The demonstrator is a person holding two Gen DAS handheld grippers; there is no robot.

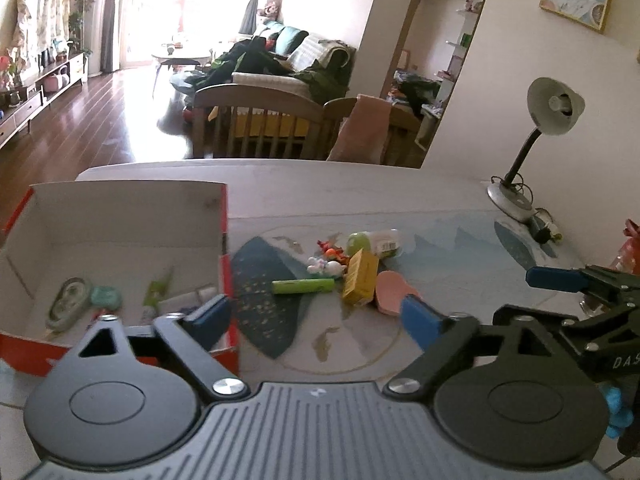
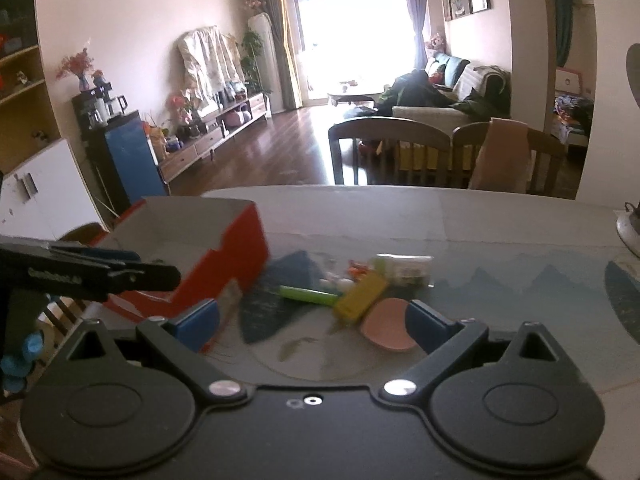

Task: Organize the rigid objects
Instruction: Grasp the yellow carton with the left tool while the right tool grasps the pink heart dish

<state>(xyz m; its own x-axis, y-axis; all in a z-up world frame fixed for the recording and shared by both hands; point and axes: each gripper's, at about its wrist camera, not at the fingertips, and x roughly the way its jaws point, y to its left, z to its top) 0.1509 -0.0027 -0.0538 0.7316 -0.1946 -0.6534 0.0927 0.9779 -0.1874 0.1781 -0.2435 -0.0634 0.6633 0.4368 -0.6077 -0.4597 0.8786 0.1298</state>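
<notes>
My left gripper (image 1: 316, 316) is open and empty above the table, between a red-and-white cardboard box (image 1: 120, 208) and a cluster of small items. The box holds a tape dispenser (image 1: 70, 302), a teal round piece (image 1: 106, 296) and a green tube (image 1: 154, 296). Ahead on the table lie a green marker (image 1: 303, 286), a yellow box (image 1: 360, 282), a pink oval piece (image 1: 394, 292), a white toy (image 1: 326, 267) and a clear bottle (image 1: 374, 242) on its side. My right gripper (image 2: 312, 324) is open and empty, with the pink oval piece (image 2: 386, 324) and yellow box (image 2: 360, 294) just ahead.
A desk lamp (image 1: 552, 112) stands at the table's far right with a small black object (image 1: 544, 230) beside its base. Wooden chairs (image 1: 260, 120) line the far edge. The box (image 2: 240, 248) takes up the table's left side. A patterned mat (image 1: 264, 300) covers the table.
</notes>
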